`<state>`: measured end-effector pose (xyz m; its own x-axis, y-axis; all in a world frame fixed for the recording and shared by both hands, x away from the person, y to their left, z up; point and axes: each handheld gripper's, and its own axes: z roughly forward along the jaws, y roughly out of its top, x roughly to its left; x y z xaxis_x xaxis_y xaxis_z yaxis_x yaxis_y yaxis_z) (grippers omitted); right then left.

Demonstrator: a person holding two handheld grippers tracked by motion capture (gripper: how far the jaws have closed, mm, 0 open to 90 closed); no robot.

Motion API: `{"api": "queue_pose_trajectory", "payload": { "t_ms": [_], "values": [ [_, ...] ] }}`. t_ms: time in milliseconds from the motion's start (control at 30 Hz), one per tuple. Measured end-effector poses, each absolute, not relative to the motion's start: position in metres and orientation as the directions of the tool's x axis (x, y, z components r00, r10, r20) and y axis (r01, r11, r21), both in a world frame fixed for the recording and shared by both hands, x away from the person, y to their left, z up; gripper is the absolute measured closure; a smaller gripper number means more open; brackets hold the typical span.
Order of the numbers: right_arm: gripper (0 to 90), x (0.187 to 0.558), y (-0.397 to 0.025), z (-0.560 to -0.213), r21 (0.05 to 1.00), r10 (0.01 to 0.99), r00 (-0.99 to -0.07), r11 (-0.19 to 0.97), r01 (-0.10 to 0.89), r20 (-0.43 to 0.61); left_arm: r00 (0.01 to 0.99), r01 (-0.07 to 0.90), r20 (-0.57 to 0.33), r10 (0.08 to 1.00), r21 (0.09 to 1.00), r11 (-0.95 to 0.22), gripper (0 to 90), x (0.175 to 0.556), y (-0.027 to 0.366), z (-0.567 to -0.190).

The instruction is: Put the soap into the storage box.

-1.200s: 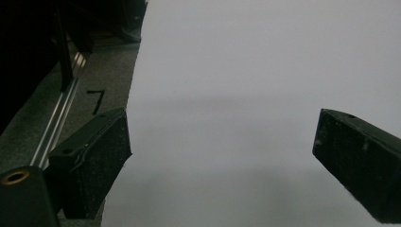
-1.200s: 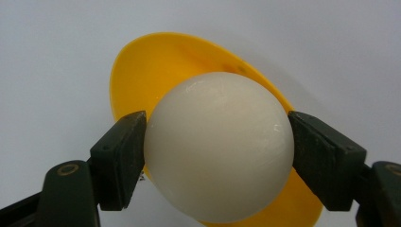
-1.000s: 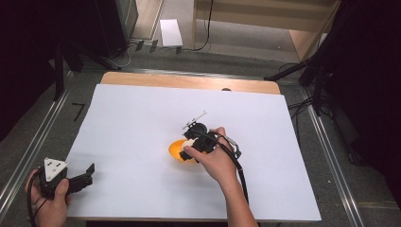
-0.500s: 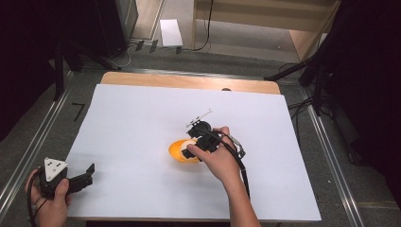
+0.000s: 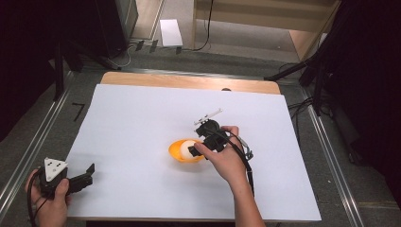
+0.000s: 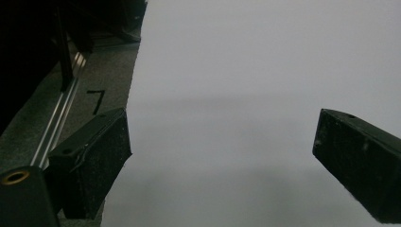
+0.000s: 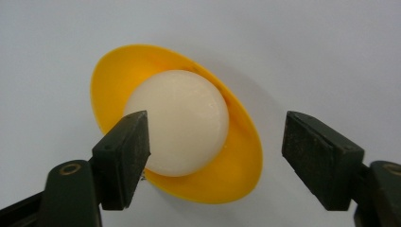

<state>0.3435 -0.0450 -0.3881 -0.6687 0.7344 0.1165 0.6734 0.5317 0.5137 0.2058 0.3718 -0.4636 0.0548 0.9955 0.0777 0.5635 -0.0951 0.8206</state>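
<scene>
We log the right gripper (image 7: pixel 215 156), jaws wide apart, now edged slightly nearer over the yellow bowl (image 5: pixel 182 156) at mid-table, where the white ball (image 7: pixel 177 120) sits. We judge a grasp is coming. The left gripper (image 6: pixel 222 161) stays open and idle at the near left corner.

I work in a lab-like recording room. My desk (image 5: pixel 142 118) wears white paper, framed by metal rails (image 5: pixel 28 156), dark curtains (image 5: pixel 28 56) and floor cables (image 5: pixel 205 28).
</scene>
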Motion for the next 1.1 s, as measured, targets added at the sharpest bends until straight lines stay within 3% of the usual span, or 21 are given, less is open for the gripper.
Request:
{"api": "queue_pose_trajectory", "payload": {
  "t_ms": [67,467,633,1100],
  "values": [
    [17.5,0.343,-0.048,-0.388,0.524,0.749,-0.656,0.521,0.674,0.098,0.054,0.563,0.077,0.996,0.821,-0.094,5.6,0.206,0.372,-0.464],
    [12.0,0.342,-0.066,-0.391,0.55,0.8,-0.595,0.465,0.694,0.075,0.057,0.564,0.08,0.995,0.82,-0.099,5.8,0.206,0.372,-0.464],
    [5.3,0.341,-0.072,-0.392,0.554,0.811,-0.58,0.448,0.702,0.08,0.057,0.564,0.081,0.995,0.819,-0.099,5.8,0.206,0.372,-0.464],
    [4.7,0.339,-0.093,-0.399,0.555,0.82,-0.566,0.435,0.709,0.081,0.057,0.567,0.084,0.995,0.817,-0.101,5.8,0.206,0.372,-0.463]
  ]
}}
